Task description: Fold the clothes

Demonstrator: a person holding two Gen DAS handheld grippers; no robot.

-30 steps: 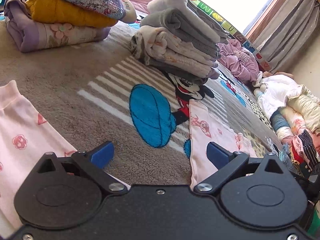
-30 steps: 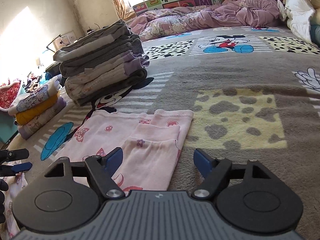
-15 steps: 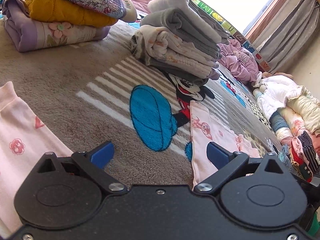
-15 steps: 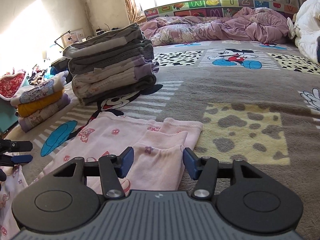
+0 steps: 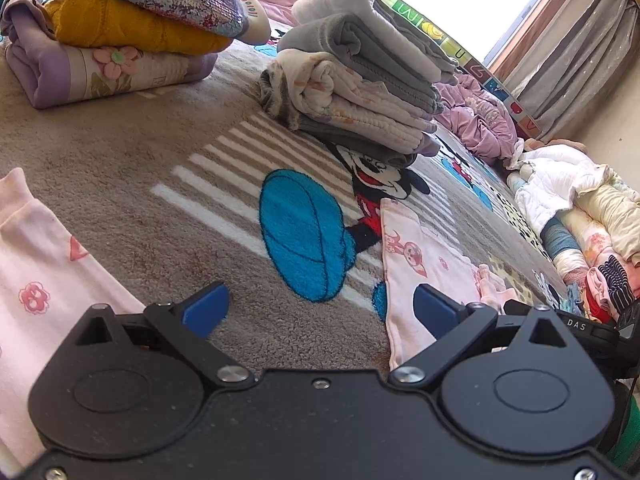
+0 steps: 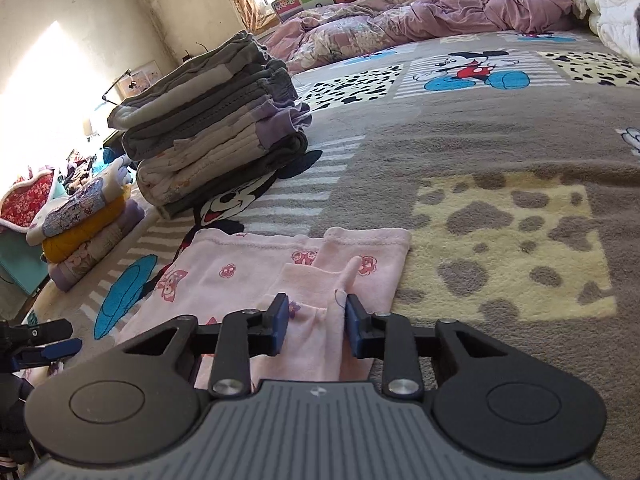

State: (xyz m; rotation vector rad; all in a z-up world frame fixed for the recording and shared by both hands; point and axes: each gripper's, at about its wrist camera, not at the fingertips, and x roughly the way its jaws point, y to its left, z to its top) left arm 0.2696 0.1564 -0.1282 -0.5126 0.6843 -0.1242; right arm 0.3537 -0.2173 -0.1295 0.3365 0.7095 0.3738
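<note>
I am pinching a raised fold of the soft pink flower-printed cotton garment (image 6: 320, 320) in my right gripper (image 6: 314, 322); my left gripper (image 5: 320, 310) is hovering spread over the plush cartoon-patterned carpet (image 5: 120, 160); a tall stack of folded grey knits (image 6: 212, 128) is sitting beyond.

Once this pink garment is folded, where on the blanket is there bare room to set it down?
Free: the yellow spotted patch right of the pink garment, and the striped area between it and the grey folded stack. Crowded: the far-left side by the yellow-sweater stack, and the blanket's far edge with the purple bedding.
</note>
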